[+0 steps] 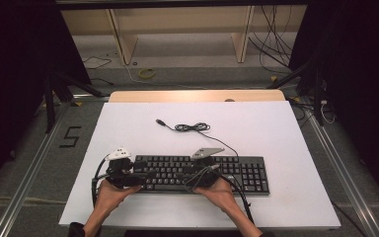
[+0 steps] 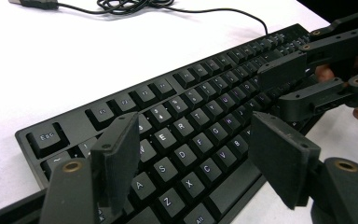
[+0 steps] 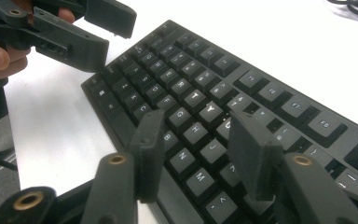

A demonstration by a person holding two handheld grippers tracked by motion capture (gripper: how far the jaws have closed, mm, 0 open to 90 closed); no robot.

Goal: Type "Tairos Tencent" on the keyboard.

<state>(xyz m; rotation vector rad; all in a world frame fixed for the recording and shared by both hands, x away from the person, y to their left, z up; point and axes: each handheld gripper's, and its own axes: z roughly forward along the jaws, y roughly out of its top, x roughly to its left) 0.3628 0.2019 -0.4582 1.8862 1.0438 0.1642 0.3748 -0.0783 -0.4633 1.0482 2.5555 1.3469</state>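
Keyboard (image 1: 202, 174) lies directly under both tongs, long axis running from one to the other. Left gripper (image 2: 193, 156) is held wide over the A–V keys; right gripper (image 3: 193, 151) is spread over the B–J keys. Nothing is gripped.

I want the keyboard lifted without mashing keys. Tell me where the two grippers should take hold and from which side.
Take the keyboard by its short ends, the left gripper from the left end by the Esc key, the right gripper from the far right end. It lies flat and long, so its thin edges probably fit open jaws; both now hover over the keys.
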